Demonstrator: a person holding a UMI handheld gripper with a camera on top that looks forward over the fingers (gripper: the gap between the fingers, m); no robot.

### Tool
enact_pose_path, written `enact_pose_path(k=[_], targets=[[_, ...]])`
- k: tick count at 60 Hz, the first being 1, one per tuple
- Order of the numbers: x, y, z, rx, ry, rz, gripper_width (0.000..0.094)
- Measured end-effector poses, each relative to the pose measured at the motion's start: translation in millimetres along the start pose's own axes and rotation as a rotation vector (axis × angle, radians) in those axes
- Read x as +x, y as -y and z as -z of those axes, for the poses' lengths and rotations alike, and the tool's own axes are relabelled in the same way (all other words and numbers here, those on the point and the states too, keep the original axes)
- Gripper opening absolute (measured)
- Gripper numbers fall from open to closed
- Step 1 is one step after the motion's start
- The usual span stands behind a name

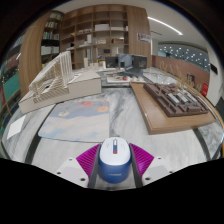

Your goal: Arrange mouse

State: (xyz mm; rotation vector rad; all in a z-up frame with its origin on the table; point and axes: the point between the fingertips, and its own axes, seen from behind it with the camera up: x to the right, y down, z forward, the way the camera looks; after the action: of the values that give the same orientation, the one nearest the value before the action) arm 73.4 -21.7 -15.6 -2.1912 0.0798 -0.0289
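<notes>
A white and blue mouse [113, 161] with a small red mark near its wheel sits between my two fingers, its front pointing away from me. The magenta pads [87, 160] press against both of its sides, so my gripper [113, 165] is shut on the mouse. It is held above the marbled table [125, 108]. A pale mouse mat [75, 122] with faint pink and blue patches lies on the table just beyond the fingers, to the left.
A white architectural model [55, 82] stands at the left of the table. A wooden board with a dark model [172, 100] lies at the right. Shelves [100, 35] fill the room behind. Bare table lies between the mat and the board.
</notes>
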Motion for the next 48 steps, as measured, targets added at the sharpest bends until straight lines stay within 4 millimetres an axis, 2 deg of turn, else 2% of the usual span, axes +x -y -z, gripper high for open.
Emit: enact_pose_path(k=[9,11,15,18,21,25,28,31,37,40,41,42,43,48], targets=[[-2.7,4.7,0.6,-0.023,-0.034,-0.042,0.0401],[-7.4,20.6,4.8,0.009,-0.025,-0.055,0.0397],[-15.8,67.1,11.8,0.104,-0.042,-0.059,0.0379],[-34.0,100.5,11.9,0.153,-0.033,-0.047,0.0378],[-62.6,126.8,3.7,0.178,0.006,-0.025,0.0378],[-103.2,140.9,-18.7,0.161,0.056,0.0,0.0376],[-125.9,140.7,-40.7,0.136,0.073,0.016,0.0375],[-143.0,130.6,-66.2,0.093,0.073,0.044,0.0375],[-147.5,100.4,-104.6,0.002,0.038,0.05,0.0373],[-149.9,88.6,-116.4,-0.028,0.039,0.055,0.039],[-150.3,84.3,-118.7,-0.04,0.04,0.058,0.0468],[-151.3,87.0,-120.2,-0.018,0.046,0.057,0.043],[-152.4,90.9,-121.6,-0.008,0.046,0.061,0.0443],[-148.9,86.8,-120.0,-0.065,0.053,0.06,0.0565]])
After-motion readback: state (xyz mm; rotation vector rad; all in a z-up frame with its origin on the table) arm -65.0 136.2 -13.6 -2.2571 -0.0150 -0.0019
